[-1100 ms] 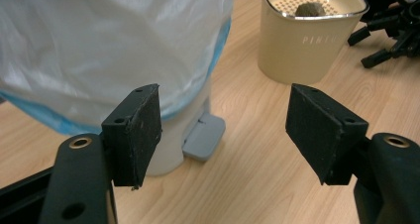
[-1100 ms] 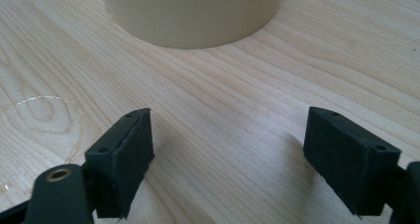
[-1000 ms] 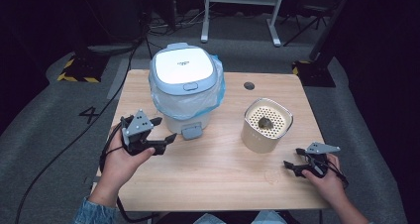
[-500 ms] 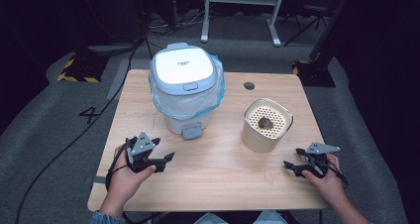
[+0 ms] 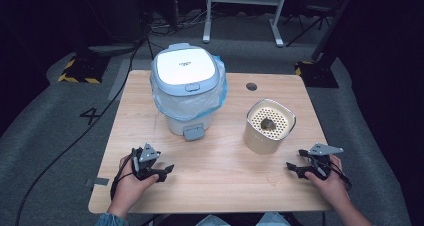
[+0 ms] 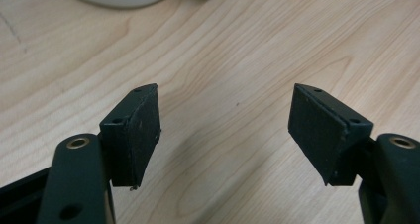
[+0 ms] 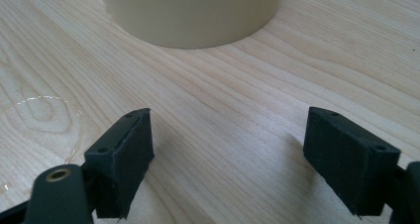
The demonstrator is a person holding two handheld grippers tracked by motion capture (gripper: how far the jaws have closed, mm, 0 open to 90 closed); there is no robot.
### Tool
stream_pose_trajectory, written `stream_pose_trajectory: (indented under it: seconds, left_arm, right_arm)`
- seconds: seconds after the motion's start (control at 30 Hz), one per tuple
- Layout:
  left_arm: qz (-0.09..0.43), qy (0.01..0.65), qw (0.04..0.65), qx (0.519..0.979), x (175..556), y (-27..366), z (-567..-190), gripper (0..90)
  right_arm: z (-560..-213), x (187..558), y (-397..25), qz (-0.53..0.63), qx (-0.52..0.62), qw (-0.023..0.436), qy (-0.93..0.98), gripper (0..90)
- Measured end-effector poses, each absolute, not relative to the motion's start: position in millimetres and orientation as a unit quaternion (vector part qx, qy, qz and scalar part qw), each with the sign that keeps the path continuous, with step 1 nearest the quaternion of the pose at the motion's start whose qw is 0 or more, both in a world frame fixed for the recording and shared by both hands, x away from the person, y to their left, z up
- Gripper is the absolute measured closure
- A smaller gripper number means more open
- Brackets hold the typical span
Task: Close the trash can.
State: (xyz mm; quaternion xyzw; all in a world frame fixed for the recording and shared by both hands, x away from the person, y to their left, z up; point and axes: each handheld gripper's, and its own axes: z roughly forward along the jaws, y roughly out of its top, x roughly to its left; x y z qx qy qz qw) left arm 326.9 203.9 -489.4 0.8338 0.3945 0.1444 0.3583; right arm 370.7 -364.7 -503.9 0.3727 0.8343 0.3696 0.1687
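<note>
A white lidded bin (image 5: 186,93) lined with a blue bag is standing toward the far left of the bench (image 5: 235,191), its lid down. A cream canister (image 5: 269,126) with a perforated top is sitting right of centre, something small and dark lying on the perforations. The left tool (image 5: 167,171) is resting near the bench's near-left corner in the person's left hand (image 5: 131,182), its jaws gaping wide over bare wood and gripping nothing. The right tool (image 5: 292,168) is lying near the near-right corner in the right hand (image 5: 330,178), its jaws also spread wide and empty, pointing at the canister's base just ahead of them.
</note>
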Motion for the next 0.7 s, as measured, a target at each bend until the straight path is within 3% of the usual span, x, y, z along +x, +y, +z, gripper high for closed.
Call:
stream_pose_trajectory:
  seconds: [0.27, 0.33, 0.5, 0.7]
  left_arm:
    - [0.148, 0.403, 0.334, 0.839, 328.2, 204.0, -500.9, 27.0]
    - [0.154, 0.402, 0.342, 0.835, 331.1, 205.2, -504.0, 20.3]
    - [0.165, 0.43, 0.33, 0.824, 334.9, 202.4, -504.5, 12.8]
    - [0.166, 0.435, 0.33, 0.821, 334.4, 202.0, -504.7, 12.3]
  right_arm:
    - [-504.0, 370.7, -364.6, 0.369, 0.373, 0.169, 0.834, 19.9]
    - [-504.0, 370.7, -364.6, 0.369, 0.373, 0.169, 0.834, 19.9]
    - [-504.0, 370.7, -364.6, 0.369, 0.373, 0.169, 0.834, 19.9]
    - [-504.0, 370.7, -364.6, 0.369, 0.373, 0.169, 0.834, 19.9]
